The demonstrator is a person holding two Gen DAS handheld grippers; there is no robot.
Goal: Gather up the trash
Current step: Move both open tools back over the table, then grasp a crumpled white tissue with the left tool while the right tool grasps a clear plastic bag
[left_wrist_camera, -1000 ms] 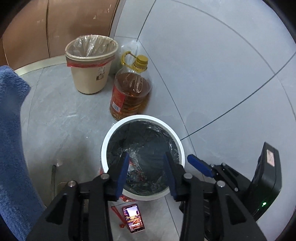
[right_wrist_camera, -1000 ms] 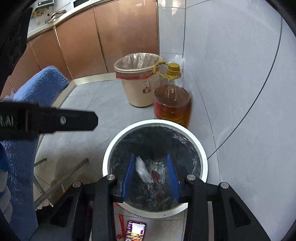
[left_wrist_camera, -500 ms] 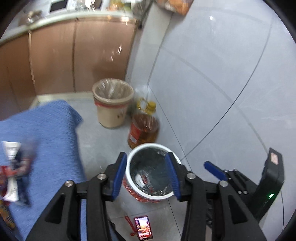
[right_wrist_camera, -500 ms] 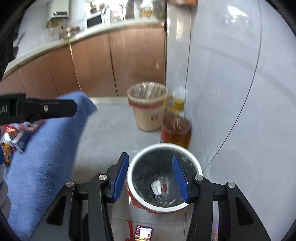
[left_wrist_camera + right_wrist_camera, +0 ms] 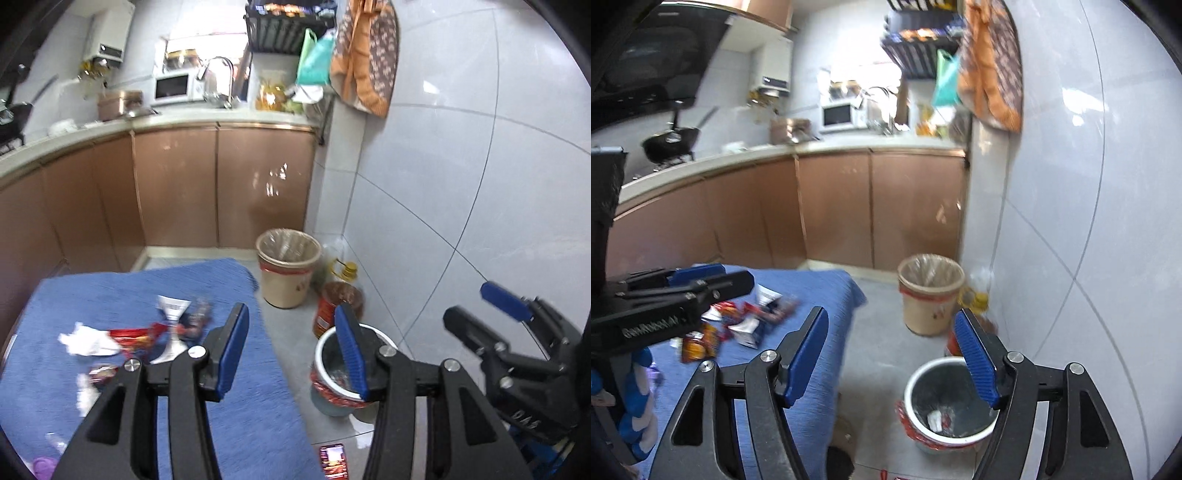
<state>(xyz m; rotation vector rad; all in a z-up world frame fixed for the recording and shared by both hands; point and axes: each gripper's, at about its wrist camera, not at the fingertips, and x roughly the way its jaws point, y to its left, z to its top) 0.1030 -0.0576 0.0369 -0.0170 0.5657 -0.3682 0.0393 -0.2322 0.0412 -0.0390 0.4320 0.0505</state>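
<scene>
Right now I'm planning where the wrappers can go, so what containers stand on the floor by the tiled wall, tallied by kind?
White-rimmed bins with a black liner: 1, the white bin, with some trash in it.
Beige bins with a clear liner: 1, the beige bin.
Cooking oil bottles: 1, the oil bottle, between the two bins.
Total: 3.

We take the white-rimmed bin (image 5: 951, 400) on the floor as our landmark. In it lies crumpled trash (image 5: 938, 419). Behind it we find the oil bottle (image 5: 338, 306), and behind that the lined wastebasket (image 5: 931, 293), before the cabinets (image 5: 879, 206). Left of the bin stands the cloth-covered table (image 5: 240, 398), with scattered wrappers (image 5: 129, 338) on it. A phone (image 5: 334, 461) lies before the bin.
</scene>
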